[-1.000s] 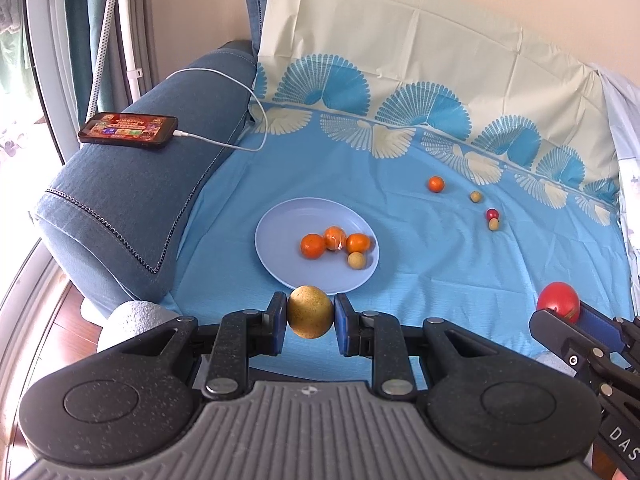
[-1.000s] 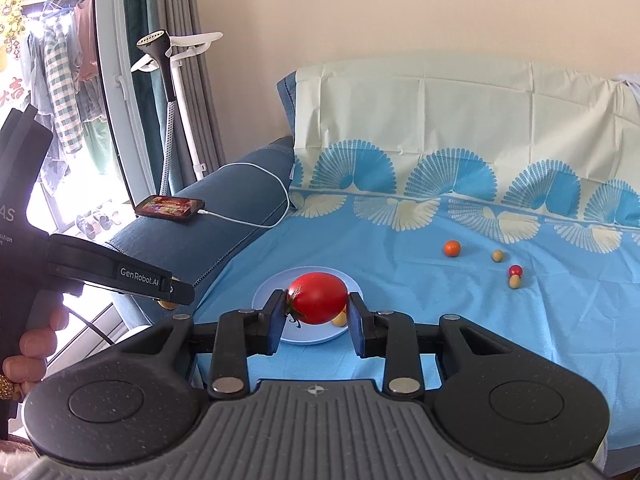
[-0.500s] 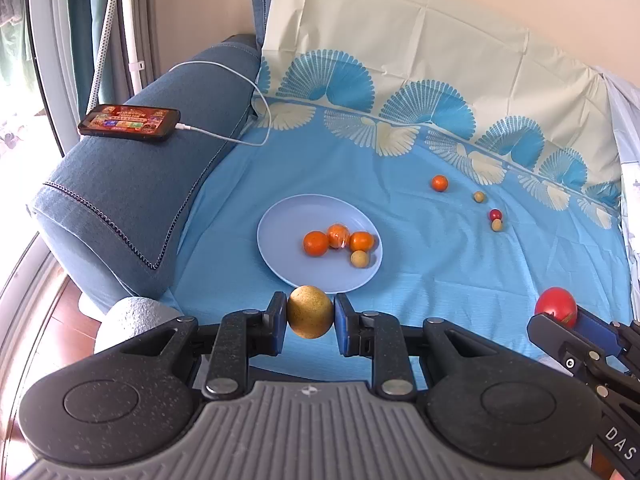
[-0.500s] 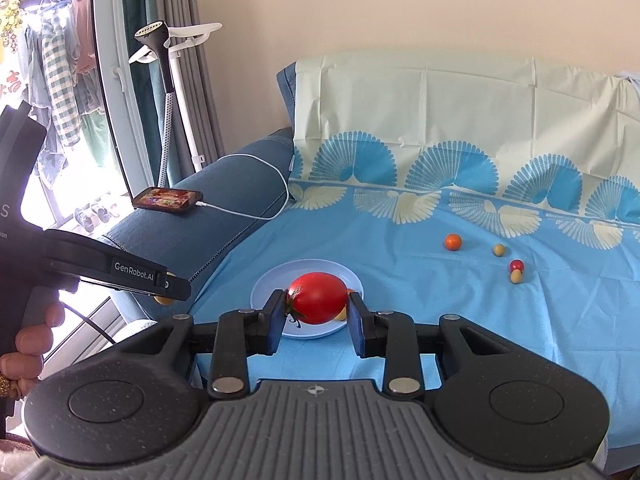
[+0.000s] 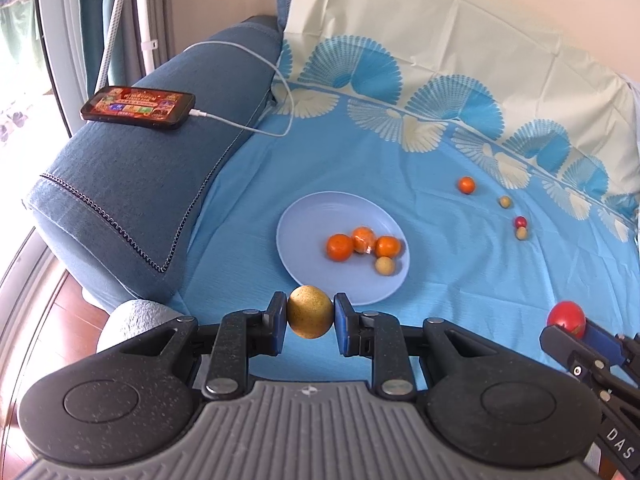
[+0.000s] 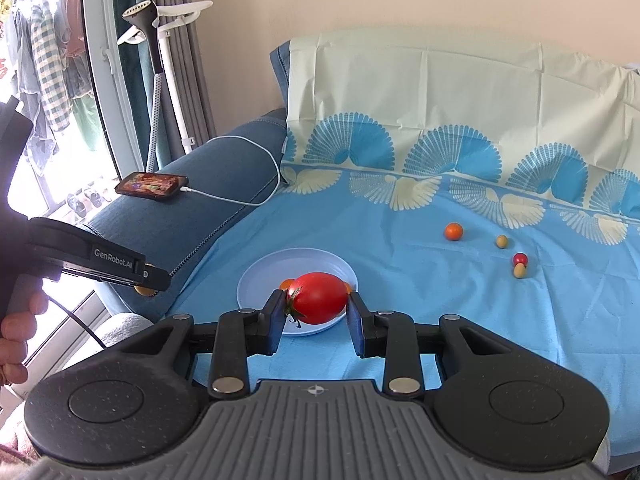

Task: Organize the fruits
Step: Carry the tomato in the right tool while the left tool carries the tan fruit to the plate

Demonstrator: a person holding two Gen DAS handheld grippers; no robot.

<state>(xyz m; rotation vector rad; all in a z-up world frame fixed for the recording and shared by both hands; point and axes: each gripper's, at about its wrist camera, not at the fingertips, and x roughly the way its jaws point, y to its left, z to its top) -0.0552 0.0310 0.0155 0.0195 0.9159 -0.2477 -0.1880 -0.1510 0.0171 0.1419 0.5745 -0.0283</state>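
Note:
My left gripper is shut on a golden-brown round fruit, held just short of the near rim of a light blue plate. The plate holds three oranges and a small yellow fruit. My right gripper is shut on a red tomato, held above the plate's near side. The right gripper and tomato also show at the right edge of the left wrist view. Loose on the blue sheet lie an orange, two small yellow fruits and a small red fruit.
A phone on a white charging cable lies on the blue sofa armrest at the left. A patterned sheet covers the seat and backrest. A standing steamer and window are at far left.
Both grippers have moved slightly forward toward the plate, each still holding its fruit. The fruits on the plate and sheet have not moved.

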